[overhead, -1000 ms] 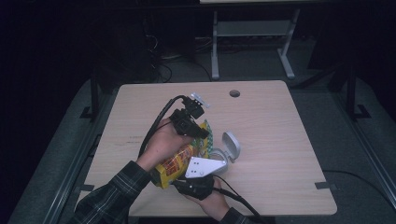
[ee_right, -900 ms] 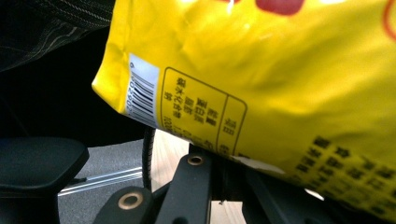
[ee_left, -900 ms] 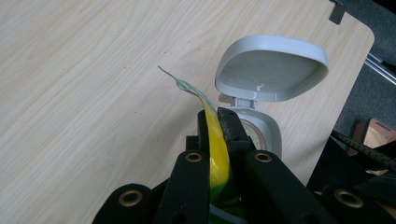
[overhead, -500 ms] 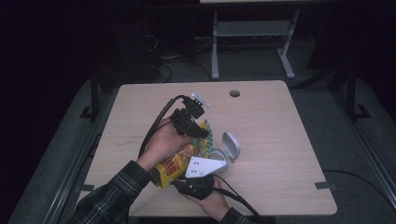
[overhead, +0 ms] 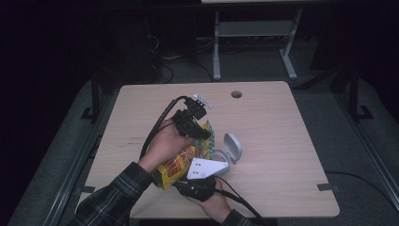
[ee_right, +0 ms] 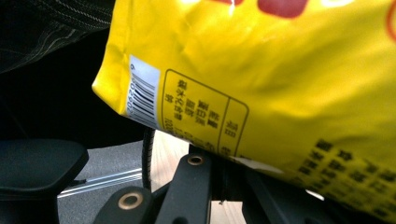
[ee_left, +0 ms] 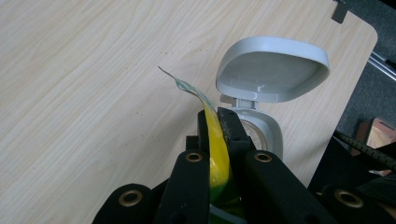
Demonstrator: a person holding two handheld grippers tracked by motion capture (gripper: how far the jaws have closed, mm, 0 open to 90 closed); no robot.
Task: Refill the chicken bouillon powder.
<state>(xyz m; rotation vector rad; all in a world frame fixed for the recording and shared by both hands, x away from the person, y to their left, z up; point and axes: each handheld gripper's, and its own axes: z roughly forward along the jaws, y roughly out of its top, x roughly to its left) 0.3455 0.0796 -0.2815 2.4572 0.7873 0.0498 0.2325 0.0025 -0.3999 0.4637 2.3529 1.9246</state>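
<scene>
Low and left of centre in the high view, the yellow snack bag [overhead: 181, 162] slants toward the open grey container [overhead: 229, 151] at its right, left claw [overhead: 200, 133] clamping its top, right claw [overhead: 200, 181] pinching its bottom.

Pale wooden table [overhead: 282, 136], open-lidded grey container [overhead: 226, 153] directly on it.

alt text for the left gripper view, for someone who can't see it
The left gripper is shut on the thin top edge of a yellow snack bag, seen edge-on between its two black jaws. Just beyond stands a small grey container with its hinged lid flipped open, on a light wooden table.
</scene>
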